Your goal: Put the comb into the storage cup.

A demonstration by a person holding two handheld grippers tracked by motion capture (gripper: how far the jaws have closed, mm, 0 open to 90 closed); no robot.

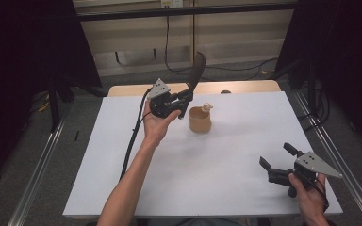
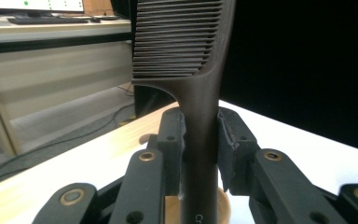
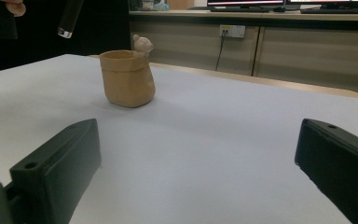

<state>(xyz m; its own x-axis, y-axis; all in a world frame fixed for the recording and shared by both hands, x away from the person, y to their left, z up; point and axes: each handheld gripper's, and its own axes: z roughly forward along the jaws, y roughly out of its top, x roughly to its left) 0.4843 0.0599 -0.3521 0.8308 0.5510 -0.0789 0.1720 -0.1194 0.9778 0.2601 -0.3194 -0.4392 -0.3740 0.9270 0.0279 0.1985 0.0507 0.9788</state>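
My left gripper (image 1: 185, 99) is shut on the handle of a dark brown comb (image 1: 195, 70), held above the table's far side with the teeth end pointing up and away. In the left gripper view both pads press the comb's handle (image 2: 200, 93), and the teeth point left. A tan pot (image 1: 200, 120) with a small pale figure (image 1: 207, 107) on its rim stands just right of and below that gripper; its rim (image 2: 221, 210) shows under the jaws. My right gripper (image 1: 276, 155) stands open near the front right, with nothing between its jaws (image 3: 196, 154), facing the pot (image 3: 127, 79).
A white sheet (image 1: 217, 179) covers the wooden table, whose bare far edge (image 1: 245, 87) shows at the back. Metal rails (image 1: 37, 165) run along both sides. The left gripper's cable (image 1: 131, 141) trails down the sheet beside the forearm.
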